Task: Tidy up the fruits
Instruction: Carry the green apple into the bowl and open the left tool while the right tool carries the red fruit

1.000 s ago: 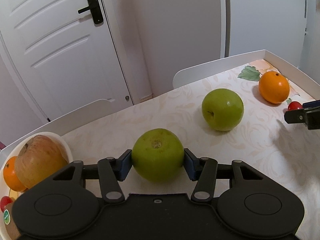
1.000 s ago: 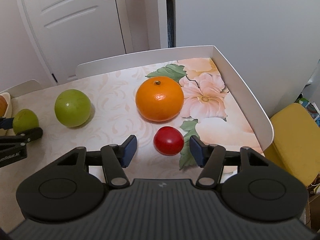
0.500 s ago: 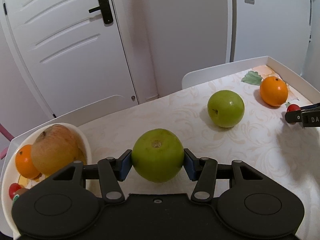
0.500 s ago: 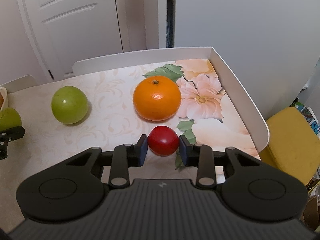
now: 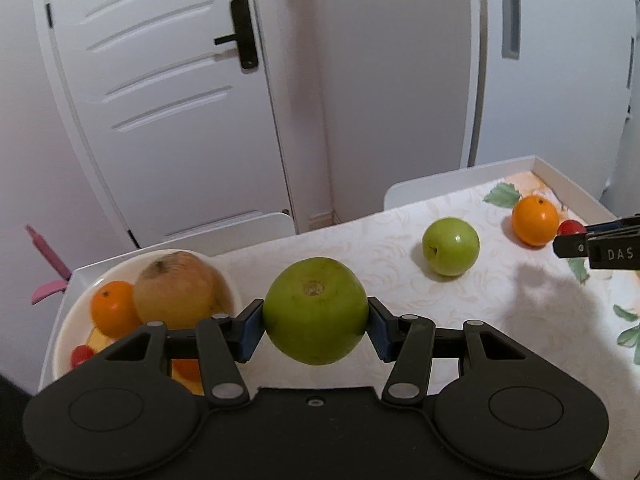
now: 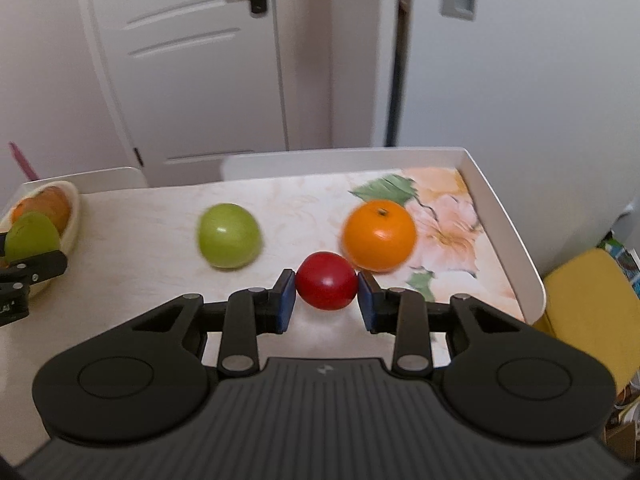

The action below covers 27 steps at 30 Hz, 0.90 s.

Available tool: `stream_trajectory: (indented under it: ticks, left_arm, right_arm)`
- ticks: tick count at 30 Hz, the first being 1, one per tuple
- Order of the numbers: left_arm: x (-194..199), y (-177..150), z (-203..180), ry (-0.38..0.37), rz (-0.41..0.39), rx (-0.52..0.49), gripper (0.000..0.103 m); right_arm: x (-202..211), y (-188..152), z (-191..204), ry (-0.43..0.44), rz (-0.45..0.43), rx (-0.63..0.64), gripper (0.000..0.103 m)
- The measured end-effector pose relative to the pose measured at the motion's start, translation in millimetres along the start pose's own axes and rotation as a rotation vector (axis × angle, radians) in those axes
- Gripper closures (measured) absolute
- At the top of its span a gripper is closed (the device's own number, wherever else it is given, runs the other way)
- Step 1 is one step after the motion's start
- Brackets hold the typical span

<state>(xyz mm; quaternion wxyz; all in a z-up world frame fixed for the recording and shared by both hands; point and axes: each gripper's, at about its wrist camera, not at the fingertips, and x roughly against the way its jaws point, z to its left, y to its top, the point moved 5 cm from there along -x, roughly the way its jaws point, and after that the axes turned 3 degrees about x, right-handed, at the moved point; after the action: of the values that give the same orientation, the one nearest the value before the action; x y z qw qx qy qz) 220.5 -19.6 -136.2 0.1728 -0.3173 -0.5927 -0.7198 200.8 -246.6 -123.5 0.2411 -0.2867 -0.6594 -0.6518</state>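
Note:
My left gripper (image 5: 316,326) is shut on a dull green apple (image 5: 315,310), held above the table beside a white bowl (image 5: 64,332). The bowl holds a tan pear-like fruit (image 5: 176,294), a small orange (image 5: 112,308) and a small red fruit (image 5: 82,354). My right gripper (image 6: 326,294) is shut on a small red tomato-like fruit (image 6: 326,286), lifted off the flowered tabletop (image 6: 136,216). A second green apple (image 6: 229,236) and a large orange (image 6: 379,235) lie on the table beyond it.
The table has a raised white rim (image 6: 504,232) along its right and far sides. Two white chair backs (image 5: 448,184) stand behind it, in front of a white door (image 5: 168,92). A yellow seat (image 6: 592,312) is right of the table.
The right gripper closed on the red fruit and lifted it. The left gripper rose with the green apple and drew back, bringing more of the bowl into view.

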Motion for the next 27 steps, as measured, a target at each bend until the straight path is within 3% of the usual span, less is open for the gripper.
stream_trajectory:
  ticks: [15, 27]
  left_arm:
    - [49.9, 5.6, 70.4, 0.093, -0.048, 0.1, 0.045]
    - [39.8, 1.9, 144.8, 0.146, -0.038, 0.129, 0.045]
  right_arm:
    - [34.0, 29.3, 106.0, 0.192, -0.052, 0.114, 0.055]
    - [22.3, 39.5, 198.1, 0.273, -0.037, 0.19, 0.055]
